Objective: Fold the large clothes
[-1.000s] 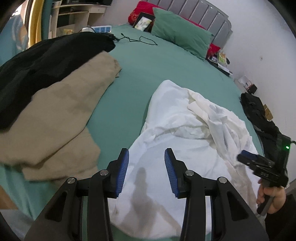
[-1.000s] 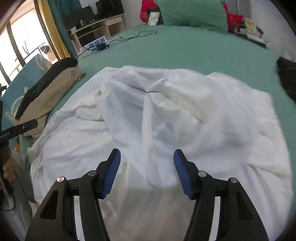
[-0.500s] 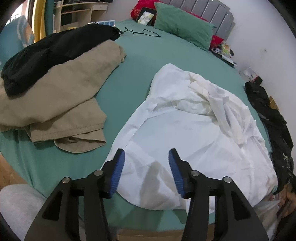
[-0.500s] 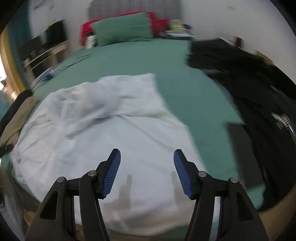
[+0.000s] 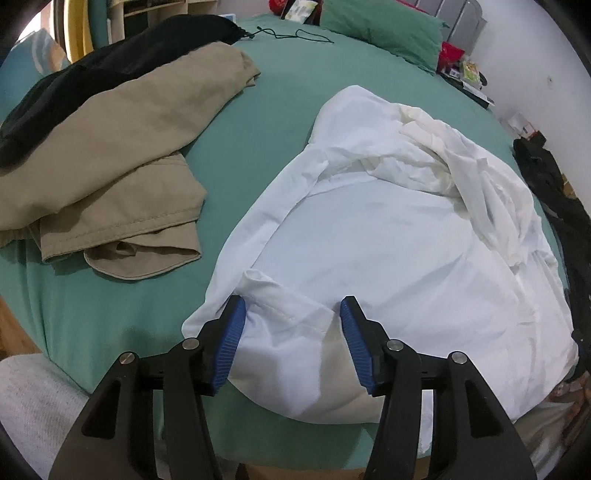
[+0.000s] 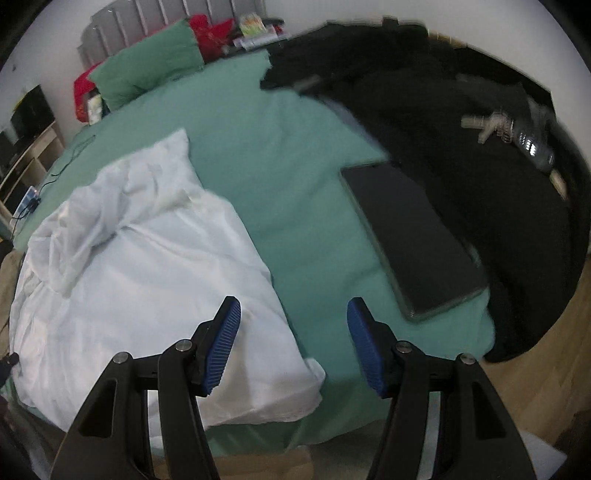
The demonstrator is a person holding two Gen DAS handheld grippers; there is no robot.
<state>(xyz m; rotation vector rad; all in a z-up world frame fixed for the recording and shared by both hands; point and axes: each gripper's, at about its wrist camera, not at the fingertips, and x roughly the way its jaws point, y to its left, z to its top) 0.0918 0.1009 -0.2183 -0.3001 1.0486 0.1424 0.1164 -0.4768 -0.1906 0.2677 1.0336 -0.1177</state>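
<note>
A large white garment (image 5: 388,229) lies crumpled on the green bed (image 5: 258,122), bunched along its far right side. My left gripper (image 5: 291,314) stands open just above the garment's near left corner, where a folded hem lies between the blue pads without being pressed. In the right wrist view the same white garment (image 6: 147,266) fills the left half. My right gripper (image 6: 293,314) is open over its near right corner and the bare green sheet (image 6: 280,177) beside it, holding nothing.
A tan garment (image 5: 122,155) under a black one (image 5: 92,81) lies on the bed's left. A dark flat tablet-like slab (image 6: 413,236) and a black clothes heap (image 6: 461,147) sit right of my right gripper. Green pillow (image 5: 384,29), cable (image 5: 295,35), wood floor (image 6: 546,350).
My left gripper's jaws have widened and it has sunk toward the garment's near left corner. My right gripper has swept right across the garment to its right edge, bringing the dark slab into view.
</note>
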